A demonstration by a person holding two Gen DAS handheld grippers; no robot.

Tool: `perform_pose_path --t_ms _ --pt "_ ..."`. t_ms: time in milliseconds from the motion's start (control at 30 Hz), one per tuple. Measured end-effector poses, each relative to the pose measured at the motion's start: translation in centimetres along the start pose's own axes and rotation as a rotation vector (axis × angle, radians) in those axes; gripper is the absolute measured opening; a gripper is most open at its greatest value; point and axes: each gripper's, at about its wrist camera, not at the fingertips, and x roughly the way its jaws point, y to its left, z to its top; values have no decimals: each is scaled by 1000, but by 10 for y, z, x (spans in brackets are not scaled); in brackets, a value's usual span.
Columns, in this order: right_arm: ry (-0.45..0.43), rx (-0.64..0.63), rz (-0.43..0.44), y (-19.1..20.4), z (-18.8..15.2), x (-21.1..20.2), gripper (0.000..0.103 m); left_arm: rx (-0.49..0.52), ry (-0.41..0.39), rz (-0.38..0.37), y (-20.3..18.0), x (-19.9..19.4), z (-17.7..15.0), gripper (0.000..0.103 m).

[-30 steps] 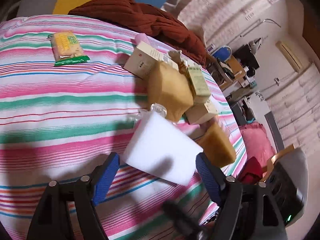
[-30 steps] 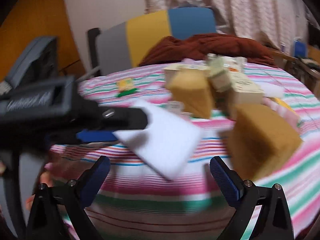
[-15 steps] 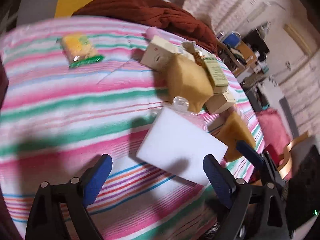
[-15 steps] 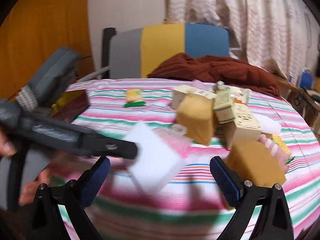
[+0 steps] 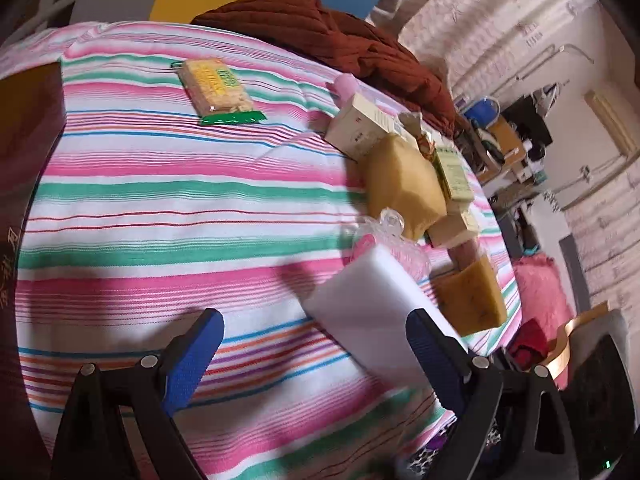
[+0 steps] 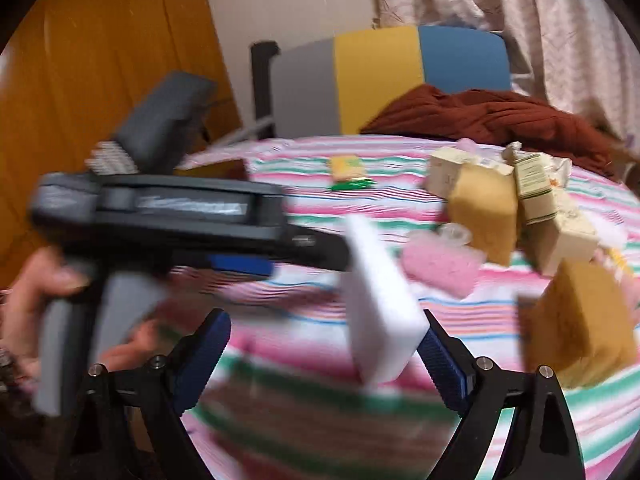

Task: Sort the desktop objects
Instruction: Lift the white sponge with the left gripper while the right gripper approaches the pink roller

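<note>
White foam, a sponge block (image 5: 374, 312), sits at lower centre-right of the left wrist view, its lower end against the left gripper's (image 5: 316, 356) right pad; the other pad stands well apart, so these tongs are spread and pinch nothing. Whether the block rests on the striped cloth (image 5: 160, 208) or is tipped up against the pad I cannot tell; in the right wrist view it looks tilted on edge, blurred. The right gripper (image 6: 324, 356) is spread too, holding nothing, with the block near its right pad.

Sorting looks barely begun, as I judge it. Brown sponges (image 5: 404, 184), cartons (image 5: 360, 128) and a pink bag (image 6: 440, 266) crowd together at centre right, touching or overlapping. A snack pack (image 5: 216, 90) lies alone at upper centre. No sorted groups show yet.
</note>
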Motion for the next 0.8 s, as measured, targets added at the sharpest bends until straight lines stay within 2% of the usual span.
perform_pose_path --t_ms 100,367,467,567,667,733,800 --pt "-4 -11 -95 -2 -11 -13 92 6 32 10 -3 0 -3 94" --pt "-16 66 -152 -31 -21 -30 92 35 71 13 -33 5 -6 94" --pt "-27 67 -157 -32 -22 -32 92 71 43 29 -50 -7 -7 94" --pt "-34 59 -139 -30 -21 -30 92 136 -10 76 -72 -11 -9 94" --pt "-17 34 -161 -29 -22 -27 92 171 73 143 -76 16 -7 94" --pt "-17 26 -171 -30 -23 -29 92 110 142 114 -68 34 -6 90" --pt "-24 30 -177 -32 -27 -33 92 59 159 102 -64 44 -4 89"
